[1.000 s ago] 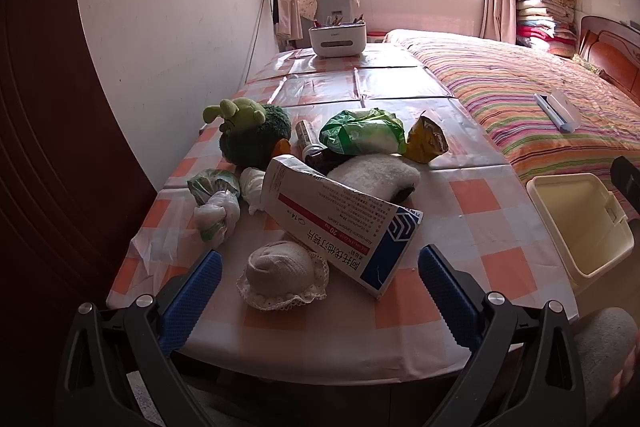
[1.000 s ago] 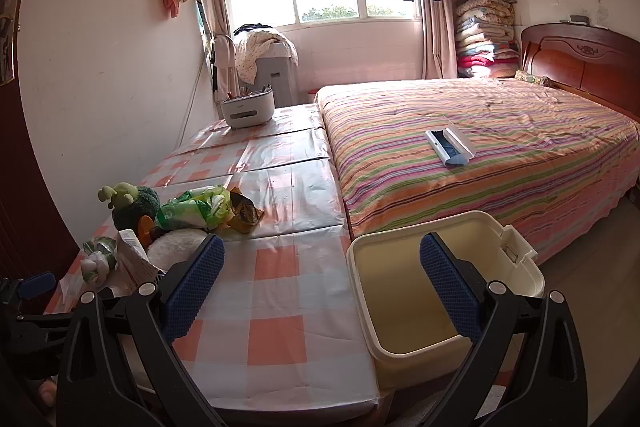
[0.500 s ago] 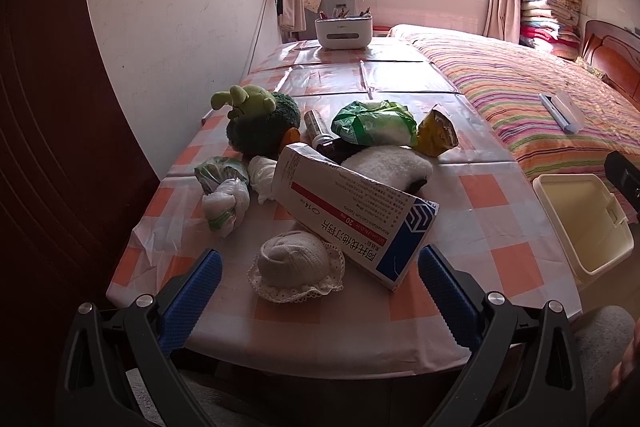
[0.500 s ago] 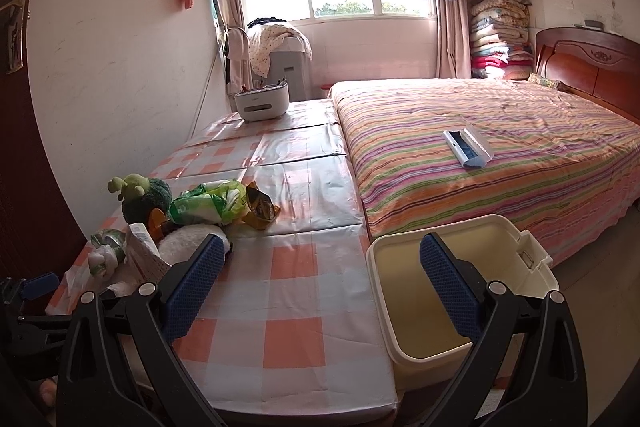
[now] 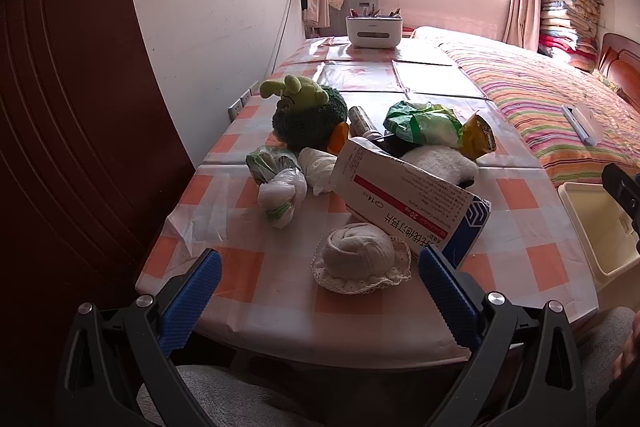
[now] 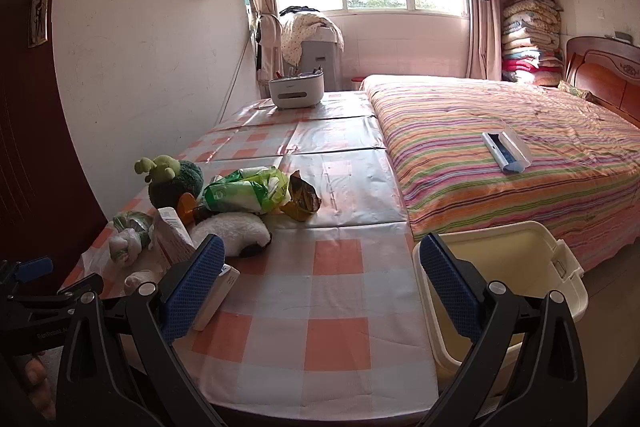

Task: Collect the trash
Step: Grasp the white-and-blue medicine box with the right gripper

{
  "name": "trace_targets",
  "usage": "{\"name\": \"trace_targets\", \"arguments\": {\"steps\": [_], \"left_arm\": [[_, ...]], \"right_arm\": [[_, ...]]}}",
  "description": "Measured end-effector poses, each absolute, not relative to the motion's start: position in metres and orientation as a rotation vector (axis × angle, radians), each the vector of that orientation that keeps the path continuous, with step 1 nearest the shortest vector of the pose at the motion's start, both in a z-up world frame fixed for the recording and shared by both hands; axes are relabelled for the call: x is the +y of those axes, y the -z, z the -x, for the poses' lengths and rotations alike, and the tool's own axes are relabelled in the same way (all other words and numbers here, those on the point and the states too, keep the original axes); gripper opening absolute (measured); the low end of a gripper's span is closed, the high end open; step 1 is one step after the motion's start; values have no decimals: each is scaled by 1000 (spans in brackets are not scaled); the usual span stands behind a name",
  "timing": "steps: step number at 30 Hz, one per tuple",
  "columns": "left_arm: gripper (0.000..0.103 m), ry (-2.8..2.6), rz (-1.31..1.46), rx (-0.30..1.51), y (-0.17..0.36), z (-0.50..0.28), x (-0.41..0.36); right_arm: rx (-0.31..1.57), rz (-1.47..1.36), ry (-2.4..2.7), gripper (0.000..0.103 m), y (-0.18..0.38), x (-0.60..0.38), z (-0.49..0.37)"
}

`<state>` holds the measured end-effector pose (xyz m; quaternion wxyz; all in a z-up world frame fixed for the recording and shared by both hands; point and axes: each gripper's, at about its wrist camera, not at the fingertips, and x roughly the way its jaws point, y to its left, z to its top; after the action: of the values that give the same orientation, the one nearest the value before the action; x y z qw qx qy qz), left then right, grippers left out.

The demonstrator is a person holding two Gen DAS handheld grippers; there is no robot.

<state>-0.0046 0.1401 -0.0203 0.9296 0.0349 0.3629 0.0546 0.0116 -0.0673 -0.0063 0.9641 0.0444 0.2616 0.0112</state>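
Observation:
A heap lies on the checked table (image 5: 240, 267): a white medicine box (image 5: 408, 203), a green wrapper (image 5: 424, 123), a yellow snack bag (image 5: 480, 139), knotted plastic bags (image 5: 280, 195) and a rolled sock (image 5: 360, 259). The cream bin (image 6: 504, 279) stands empty at the table's right edge. My left gripper (image 5: 320, 291) is open and empty, short of the sock. My right gripper (image 6: 324, 291) is open and empty over the table's near right part, beside the bin. The green wrapper (image 6: 244, 191) and snack bag (image 6: 302, 203) also show in the right wrist view.
A green plush toy (image 5: 308, 111) and a white fluffy toy (image 5: 440, 161) lie in the heap. A white organiser box (image 5: 372, 31) stands at the far end. A striped bed (image 6: 500, 147) runs along the right. A wall and dark door (image 5: 60, 107) border the left.
Both grippers have drifted slightly; the left view has risen and shifted left, the right view has shifted left so the bin sits further right. Both stay open and empty.

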Motion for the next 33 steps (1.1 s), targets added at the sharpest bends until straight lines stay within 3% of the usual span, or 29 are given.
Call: {"name": "trace_targets", "arguments": {"steps": [25, 33], "left_arm": [[96, -100, -90, 783, 32, 18, 169], [96, -115, -90, 814, 42, 12, 170]], "right_arm": [[802, 160, -465, 95, 58, 50, -98], [885, 222, -513, 74, 77, 67, -118]]}}
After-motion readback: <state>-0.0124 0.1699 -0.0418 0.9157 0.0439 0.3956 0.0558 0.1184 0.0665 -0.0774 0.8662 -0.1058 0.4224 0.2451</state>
